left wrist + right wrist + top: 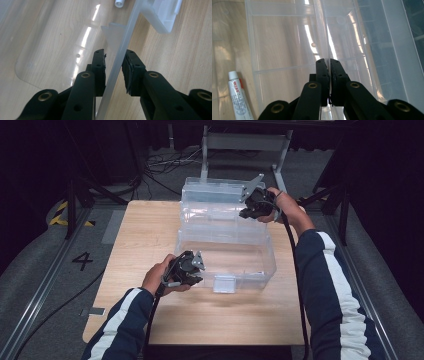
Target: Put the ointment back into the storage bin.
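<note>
A clear plastic storage box [225,255] stands in the middle of the wooden bench [135,250], its hinged lid [215,190] thrown back at the far side and a white latch [224,284] at the middle of its near wall. The left gripper [192,270] sits at the box's near left corner. In the left gripper view its two black jaws straddle the thin translucent front wall [117,62], one jaw inside the box and one outside; the outer pad lies against the wall, while a slim gap seems to remain on the inner side, so whether it truly clamps the wall cannot be told for sure. The right gripper [250,210] is at the far right part of the box, near the hinge line. In the right gripper view its jaws are clenched almost together on a thin upright clear plastic edge [324,37] that runs away between them. A small white tube [238,100] with red and grey print lies on the bench at the lower left of that view, seen through the clear plastic, well apart from the jaws.
</note>
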The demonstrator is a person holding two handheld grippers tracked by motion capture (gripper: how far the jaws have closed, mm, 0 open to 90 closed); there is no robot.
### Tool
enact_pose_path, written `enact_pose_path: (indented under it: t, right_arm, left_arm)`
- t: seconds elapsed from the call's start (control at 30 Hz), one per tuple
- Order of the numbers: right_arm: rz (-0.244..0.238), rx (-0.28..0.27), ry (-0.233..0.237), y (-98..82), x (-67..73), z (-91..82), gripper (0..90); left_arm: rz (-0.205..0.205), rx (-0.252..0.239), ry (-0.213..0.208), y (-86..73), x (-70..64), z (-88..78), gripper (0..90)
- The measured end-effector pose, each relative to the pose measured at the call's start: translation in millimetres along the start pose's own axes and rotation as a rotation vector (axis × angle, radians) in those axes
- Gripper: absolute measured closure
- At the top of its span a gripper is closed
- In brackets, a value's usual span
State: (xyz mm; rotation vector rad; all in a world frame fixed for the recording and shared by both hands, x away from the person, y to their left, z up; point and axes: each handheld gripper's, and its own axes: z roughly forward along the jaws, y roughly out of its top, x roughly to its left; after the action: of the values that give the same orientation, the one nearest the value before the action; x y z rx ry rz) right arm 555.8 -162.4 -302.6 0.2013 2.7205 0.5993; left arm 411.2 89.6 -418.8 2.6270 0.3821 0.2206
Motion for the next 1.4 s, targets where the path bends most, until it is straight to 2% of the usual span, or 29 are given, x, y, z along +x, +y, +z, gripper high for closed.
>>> enact_pose_path:
  t: [0.33,0.5,0.53,0.77,0.97,1.4]
  right_arm:
    - [-0.038,0.008,0.002,3.3,7.1,-5.2,89.5]
    - [-0.064,0.001,0.002,5.0,15.6,-10.6,90.0]
    - [-0.072,-0.015,0.008,4.1,19.0,-13.2,90.0]
    - [-0.079,-0.032,-0.011,3.2,30.0,-17.7,90.0]
    - [-0.095,-0.027,-0.002,3.7,42.2,-24.2,90.0]
    - [-0.117,-0.029,0.011,0.5,59.6,-31.1,89.8]
  left_arm:
    - [-0.020,-0.012,0.003,-0.9,-1.0,0.4,72.1]
    - [-0.027,-0.018,0.001,-1.3,-1.2,0.6,71.9]
    - [-0.026,-0.019,0.001,-1.3,-1.2,0.6,71.9]
    - [-0.020,-0.023,0.011,-1.7,-2.4,0.8,71.3]
    - [-0.022,-0.029,0.021,-2.2,-3.3,1.0,70.3]
    - [-0.020,-0.045,0.033,-3.8,-4.8,1.3,69.7]
